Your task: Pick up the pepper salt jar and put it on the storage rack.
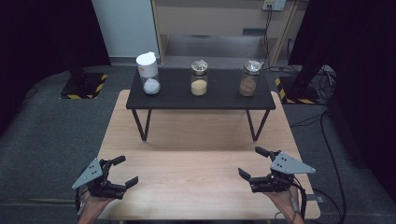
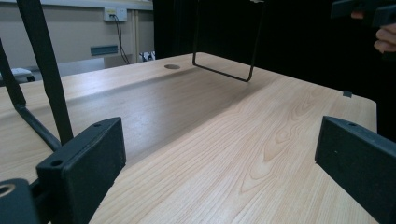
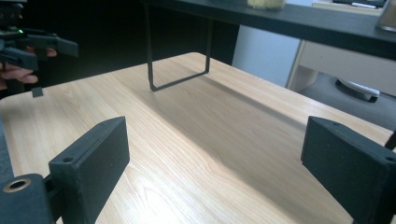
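Partly cropped: jar (image 3: 386, 16) above right claw (image 3: 212, 163).

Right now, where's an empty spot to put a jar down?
The wooden table is bare between the left tongs and right tongs. The black shelf is crowded with three jars, with gaps between them.

Dim room, soft overhead light, shelf shadow on table (image 1: 196, 163).
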`<state>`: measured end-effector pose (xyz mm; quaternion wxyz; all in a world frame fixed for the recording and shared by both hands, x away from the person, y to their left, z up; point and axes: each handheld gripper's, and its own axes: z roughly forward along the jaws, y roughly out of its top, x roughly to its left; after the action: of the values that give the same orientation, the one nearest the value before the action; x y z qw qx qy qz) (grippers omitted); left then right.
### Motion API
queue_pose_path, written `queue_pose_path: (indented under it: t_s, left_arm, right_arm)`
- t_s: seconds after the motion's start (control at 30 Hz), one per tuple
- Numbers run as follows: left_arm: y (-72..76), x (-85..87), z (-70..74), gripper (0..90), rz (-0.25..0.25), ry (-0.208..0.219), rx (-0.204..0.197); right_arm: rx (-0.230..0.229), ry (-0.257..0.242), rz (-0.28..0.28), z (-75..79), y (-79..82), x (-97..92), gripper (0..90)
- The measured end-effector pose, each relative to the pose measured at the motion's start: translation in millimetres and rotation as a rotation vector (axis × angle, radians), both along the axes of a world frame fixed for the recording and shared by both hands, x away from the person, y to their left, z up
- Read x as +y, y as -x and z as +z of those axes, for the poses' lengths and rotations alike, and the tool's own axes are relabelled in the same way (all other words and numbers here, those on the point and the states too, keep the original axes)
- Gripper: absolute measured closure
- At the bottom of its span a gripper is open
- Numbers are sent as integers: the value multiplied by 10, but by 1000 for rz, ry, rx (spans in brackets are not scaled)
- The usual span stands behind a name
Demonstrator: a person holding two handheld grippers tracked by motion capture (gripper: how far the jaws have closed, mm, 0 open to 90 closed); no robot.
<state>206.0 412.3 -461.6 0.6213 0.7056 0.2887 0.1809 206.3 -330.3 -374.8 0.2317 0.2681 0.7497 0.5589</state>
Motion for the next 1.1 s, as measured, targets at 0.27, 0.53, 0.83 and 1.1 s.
queue_pose_path:
  t_s: [0.27,0.53,0.83,1.1]
  left_arm:
    - [3,13,-13,7,1,15,-2]
    - [2,19,-23,7,3,22,-2]
    - [0,17,-21,8,-1,20,-3]
    - [-6,15,-24,8,-9,22,-10]
  right_arm:
    - [20,13,-23,-147,39,-69,82]
    - [41,18,-27,-304,7,-92,84]
    - [51,5,-40,-445,-12,-114,88]
    - [50,1,-28,-512,-36,-123,90]
